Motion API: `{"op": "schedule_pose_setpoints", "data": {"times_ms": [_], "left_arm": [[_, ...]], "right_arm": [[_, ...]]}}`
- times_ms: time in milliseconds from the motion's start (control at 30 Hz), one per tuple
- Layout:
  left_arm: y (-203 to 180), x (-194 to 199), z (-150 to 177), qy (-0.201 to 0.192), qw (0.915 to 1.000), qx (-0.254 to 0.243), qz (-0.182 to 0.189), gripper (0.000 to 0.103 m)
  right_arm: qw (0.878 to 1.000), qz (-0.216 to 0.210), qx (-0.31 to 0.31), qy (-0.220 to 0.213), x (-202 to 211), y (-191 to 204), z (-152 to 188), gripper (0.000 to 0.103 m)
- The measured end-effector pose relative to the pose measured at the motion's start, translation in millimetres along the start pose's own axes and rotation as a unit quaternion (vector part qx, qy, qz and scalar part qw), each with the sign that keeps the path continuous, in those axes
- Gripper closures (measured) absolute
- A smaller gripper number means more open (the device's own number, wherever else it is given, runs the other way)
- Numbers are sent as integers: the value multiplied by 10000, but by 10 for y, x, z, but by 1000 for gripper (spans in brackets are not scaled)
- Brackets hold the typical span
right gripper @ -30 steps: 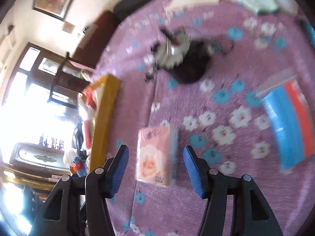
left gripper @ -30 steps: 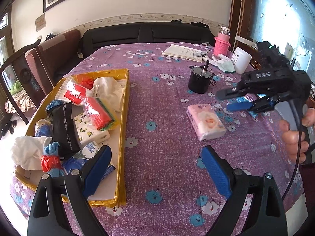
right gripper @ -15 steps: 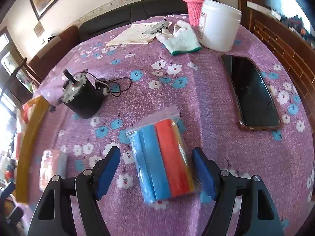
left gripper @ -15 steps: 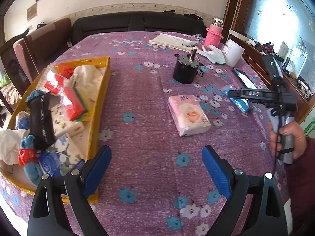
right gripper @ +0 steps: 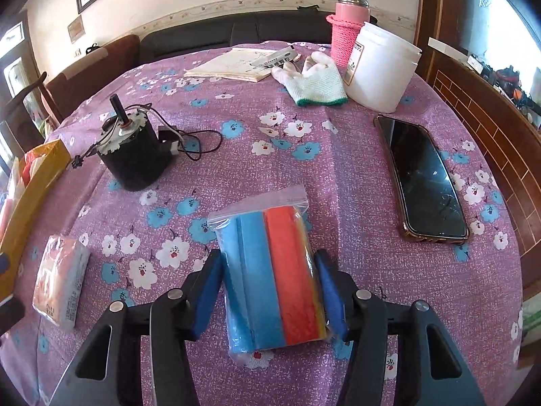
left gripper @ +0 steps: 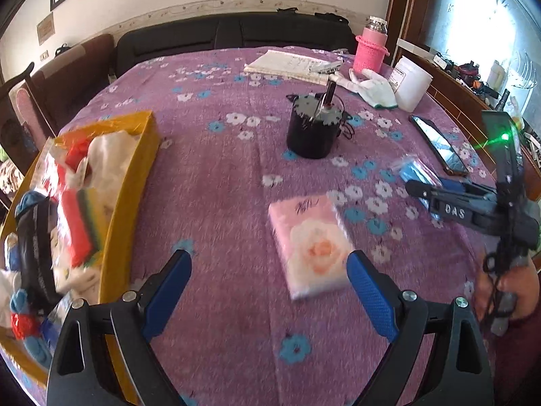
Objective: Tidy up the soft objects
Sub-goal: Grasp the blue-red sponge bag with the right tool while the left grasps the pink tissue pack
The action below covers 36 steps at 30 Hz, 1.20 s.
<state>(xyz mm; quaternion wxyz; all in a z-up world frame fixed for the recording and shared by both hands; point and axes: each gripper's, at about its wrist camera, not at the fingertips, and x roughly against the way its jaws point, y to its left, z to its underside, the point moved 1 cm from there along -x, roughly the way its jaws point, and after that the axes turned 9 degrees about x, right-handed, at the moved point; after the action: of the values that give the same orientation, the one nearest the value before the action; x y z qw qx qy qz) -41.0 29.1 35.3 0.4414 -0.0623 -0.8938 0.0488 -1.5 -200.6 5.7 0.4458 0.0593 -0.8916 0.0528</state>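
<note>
A clear bag of blue, orange and yellow sponge cloths (right gripper: 272, 277) lies on the purple flowered tablecloth between the fingers of my right gripper (right gripper: 268, 296). The blue pads touch both sides of the bag. A pink tissue pack (left gripper: 312, 243) lies just ahead of my left gripper (left gripper: 268, 299), which is open and empty; the pack also shows in the right wrist view (right gripper: 61, 280). A yellow box (left gripper: 135, 182) at the left holds several soft items. The right gripper shows in the left wrist view (left gripper: 436, 189), over the bag (left gripper: 410, 169).
A black motor with wires (right gripper: 133, 155) stands mid-table. A phone (right gripper: 426, 176), a white jar (right gripper: 382, 71), a pink bottle (right gripper: 348, 30), a white glove (right gripper: 314, 81) and a notebook (right gripper: 236, 64) lie at the back right. A sofa runs behind the table.
My right gripper has moved forward around the sponge bag and narrowed onto its sides. My left gripper has moved closer to the pink tissue pack.
</note>
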Motion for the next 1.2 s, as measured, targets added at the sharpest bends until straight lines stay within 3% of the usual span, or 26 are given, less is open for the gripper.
{"op": "schedule_pose_setpoints", "data": {"times_ms": [300, 467, 633, 1200], "left_arm": [[-235, -366, -113, 197, 9991, -251, -291, 10], [-233, -574, -39, 534, 9978, -222, -334, 8], [-191, -572, -24, 524, 9979, -142, -360, 0], [-170, -566, 13, 407, 9987, -164, -271, 0]], "right_arm": [[10000, 51, 45, -20, -13, 36, -2, 44], [10000, 48, 35, -23, -13, 36, -4, 43], [10000, 53, 37, -21, -12, 38, -3, 43], [10000, 50, 19, -26, -18, 42, -1, 42]]}}
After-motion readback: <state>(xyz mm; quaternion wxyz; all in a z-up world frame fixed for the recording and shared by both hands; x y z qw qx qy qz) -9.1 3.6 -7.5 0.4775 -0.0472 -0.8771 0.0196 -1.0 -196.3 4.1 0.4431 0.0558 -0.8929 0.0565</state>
